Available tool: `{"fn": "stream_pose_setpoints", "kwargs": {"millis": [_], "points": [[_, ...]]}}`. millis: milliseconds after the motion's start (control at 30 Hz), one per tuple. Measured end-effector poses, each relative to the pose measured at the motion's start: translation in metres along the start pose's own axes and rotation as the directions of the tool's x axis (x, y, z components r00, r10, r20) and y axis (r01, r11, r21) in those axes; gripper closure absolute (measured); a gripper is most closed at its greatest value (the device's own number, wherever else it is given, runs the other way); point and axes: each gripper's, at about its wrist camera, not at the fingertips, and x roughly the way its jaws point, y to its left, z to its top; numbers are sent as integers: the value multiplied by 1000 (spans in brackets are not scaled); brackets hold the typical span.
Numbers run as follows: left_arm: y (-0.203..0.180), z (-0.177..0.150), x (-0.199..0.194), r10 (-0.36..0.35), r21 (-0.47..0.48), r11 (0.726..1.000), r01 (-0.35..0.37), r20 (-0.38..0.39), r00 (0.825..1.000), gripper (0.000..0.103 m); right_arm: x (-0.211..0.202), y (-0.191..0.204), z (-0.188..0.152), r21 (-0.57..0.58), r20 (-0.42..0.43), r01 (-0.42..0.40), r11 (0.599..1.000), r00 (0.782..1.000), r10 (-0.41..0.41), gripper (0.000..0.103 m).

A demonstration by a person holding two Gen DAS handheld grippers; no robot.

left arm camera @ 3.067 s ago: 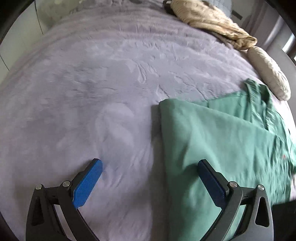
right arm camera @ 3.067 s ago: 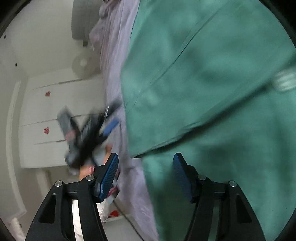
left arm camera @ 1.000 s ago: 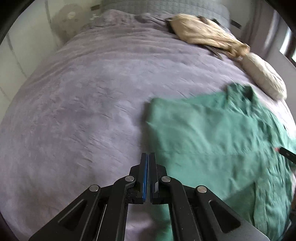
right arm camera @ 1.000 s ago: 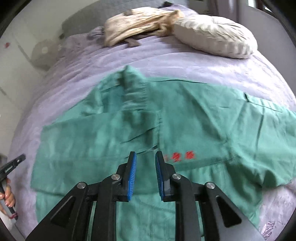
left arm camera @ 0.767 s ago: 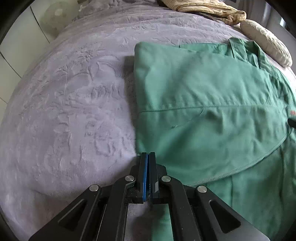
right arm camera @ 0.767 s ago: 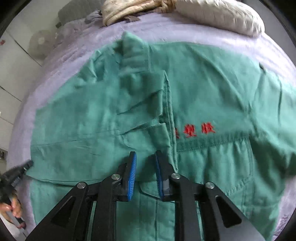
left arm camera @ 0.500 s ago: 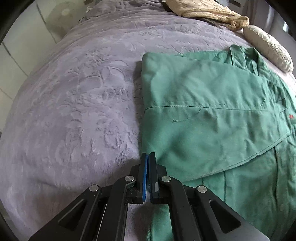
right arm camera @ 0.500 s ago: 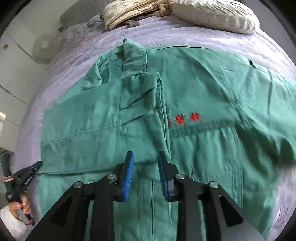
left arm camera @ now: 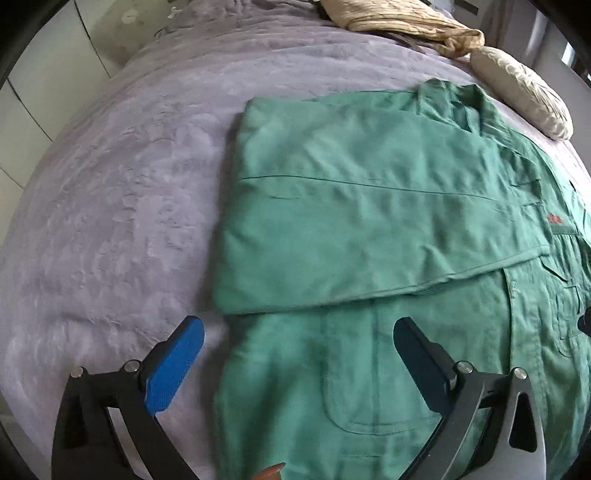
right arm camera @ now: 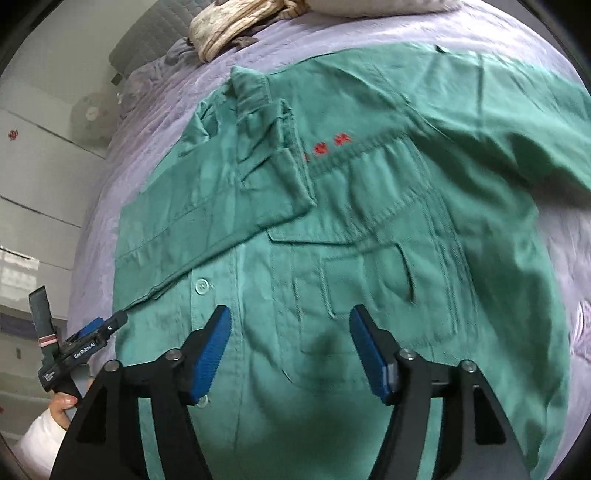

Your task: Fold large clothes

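1. The green shirt (right arm camera: 369, 229) lies flat and face up on the purple bed (left arm camera: 110, 206). Its collar points to the far end of the bed, where a pillow (left arm camera: 524, 92) and a beige cloth (left arm camera: 402, 22) lie, and its hem is at the near edge.

2. One sleeve (left arm camera: 362, 229) is already folded in across the chest. The other sleeve (right arm camera: 517, 122) is not folded and spreads out to the right side of the bed.

3. The left claw (left arm camera: 295, 365) has just been opening, and its jaws now stand wide apart with no cloth pressed between them. It hangs over the left side edge of the shirt, in the lower part: one pad is above the bare bed, the other above the cloth.

4. The right claw (right arm camera: 291, 350) has also just been opening. It holds nothing and hangs over the lower front of the shirt, near the button line (right arm camera: 201, 286).

5. The long axis of the shirt runs from the near edge of the bed to the far end, in line with both claws.

6. My judgement: the unfolded sleeve lies to the right of the right claw, so the right hand is clearly nearer to it. The left claw is nearer to the left side edge and the hem.
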Motion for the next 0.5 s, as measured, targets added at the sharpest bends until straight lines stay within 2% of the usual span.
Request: {"fn": "stream_pose_setpoints", "kwargs": {"millis": [100, 200, 267, 400, 433, 467, 500], "points": [[-14, 1, -1, 2, 14, 1000, -2, 7, 1000, 0, -8, -12, -3, 24, 8, -15, 1000, 1000, 15, 23], [-26, 5, -1, -3, 13, 1000, 2, 6, 1000, 0, -17, -24, -4, 49, 20, -34, 998, 999, 33, 22], [-37, 8, 1, -1, 33, 999, 1, 1, 1000, 0, -23, -31, -3, 65, 30, -50, 997, 998, 48, 17], [-70, 12, 5, -25, 86, 996, 28, -26, 999, 0, -37, -51, -2, 106, 74, -100, 989, 993, 93, 15], [-79, 11, 4, -28, 97, 995, 30, -27, 999, 0, -39, -56, -2, 115, 80, -109, 987, 992, 100, 13], [-89, 12, 5, -39, 111, 993, 43, -29, 999, 0, -43, -61, -2, 128, 89, -122, 984, 990, 111, 3], [-97, 12, 4, -50, 121, 991, 53, -32, 998, 0, -47, -69, -2, 145, 105, -142, 979, 986, 128, 1]]}}
